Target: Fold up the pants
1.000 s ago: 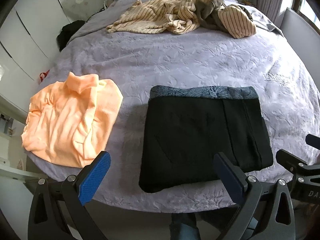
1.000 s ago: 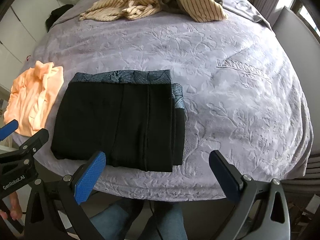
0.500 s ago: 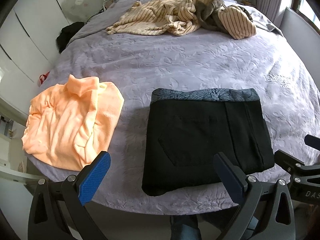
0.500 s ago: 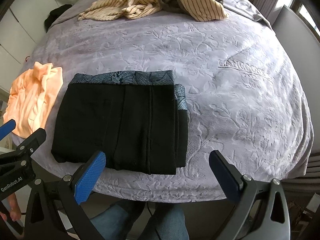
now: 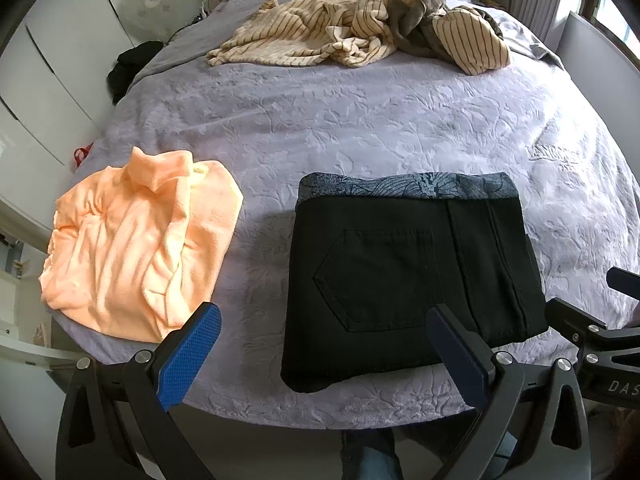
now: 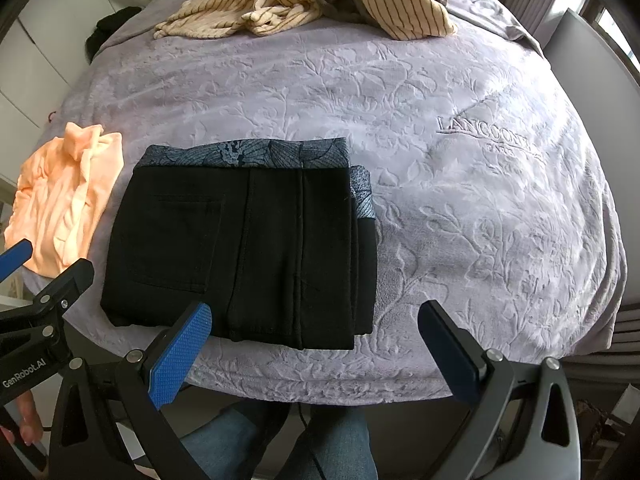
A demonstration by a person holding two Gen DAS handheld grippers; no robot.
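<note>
The black pants [image 5: 404,276] lie folded in a neat rectangle near the front edge of the bed, with a blue patterned lining strip along the far edge. They show in the right wrist view [image 6: 244,248] too. My left gripper [image 5: 320,344] is open and empty, hovering just off the bed's front edge before the pants. My right gripper [image 6: 316,344] is open and empty, also just short of the pants' near edge. Neither touches the cloth.
The bed has a lilac embossed cover [image 5: 360,128]. A folded orange top [image 5: 136,248] lies left of the pants. A heap of striped beige clothes [image 5: 360,32] lies at the far end. White cupboards [image 5: 44,80] stand left. The person's legs [image 6: 280,444] are below.
Both grippers drew back slightly toward the bed's front edge and rose a little; the pants look a bit farther away. The pants have not moved.
</note>
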